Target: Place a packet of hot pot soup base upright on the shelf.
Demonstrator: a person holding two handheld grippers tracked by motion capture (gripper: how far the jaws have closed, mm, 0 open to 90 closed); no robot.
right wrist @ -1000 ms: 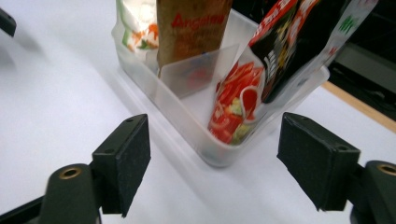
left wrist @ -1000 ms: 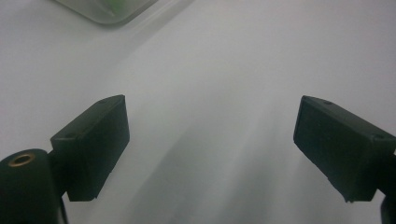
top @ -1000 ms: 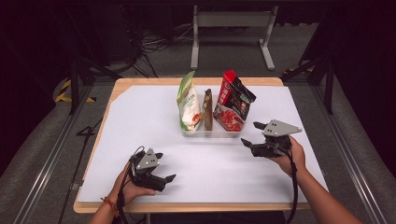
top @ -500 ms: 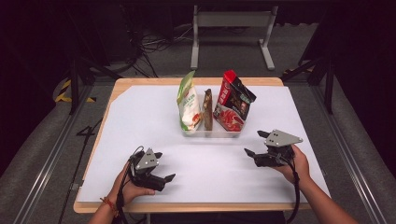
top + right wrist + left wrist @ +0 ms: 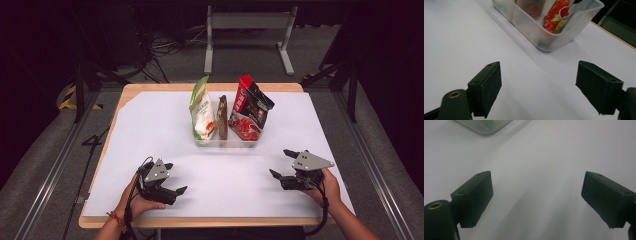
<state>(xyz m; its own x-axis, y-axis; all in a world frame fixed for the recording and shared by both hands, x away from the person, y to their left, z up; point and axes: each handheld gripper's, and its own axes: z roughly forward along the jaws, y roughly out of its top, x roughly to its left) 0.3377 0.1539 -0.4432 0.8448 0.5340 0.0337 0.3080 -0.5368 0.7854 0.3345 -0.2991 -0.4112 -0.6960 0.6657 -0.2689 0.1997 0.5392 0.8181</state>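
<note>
A clear plastic bin [image 5: 227, 141] stands mid-table and holds three upright snack packs: a green-and-white bag [image 5: 201, 112], a narrow brown packet [image 5: 222, 117] and a red bag [image 5: 249, 115]. My left gripper [image 5: 176, 177] rests low over the white sheet at the front left, open, nothing between its jaws [image 5: 536, 185]. At the front right my right gripper [image 5: 281, 162] points toward the bin. Its jaws have just been opening and stand open and empty [image 5: 537, 75]. The bin's near corner [image 5: 564, 37] lies ahead of them, apart from the jaws.
A white sheet [image 5: 150, 130] covers most of the wooden table [image 5: 125, 92]. One corner of the bin [image 5: 481, 126] shows at the top of the left gripper view. Dark floor, cables and a metal stand [image 5: 247, 22] lie beyond the table's far edge.
My right gripper has come down and back toward the table's front edge, away from the bin. The left gripper has stayed where it was.
</note>
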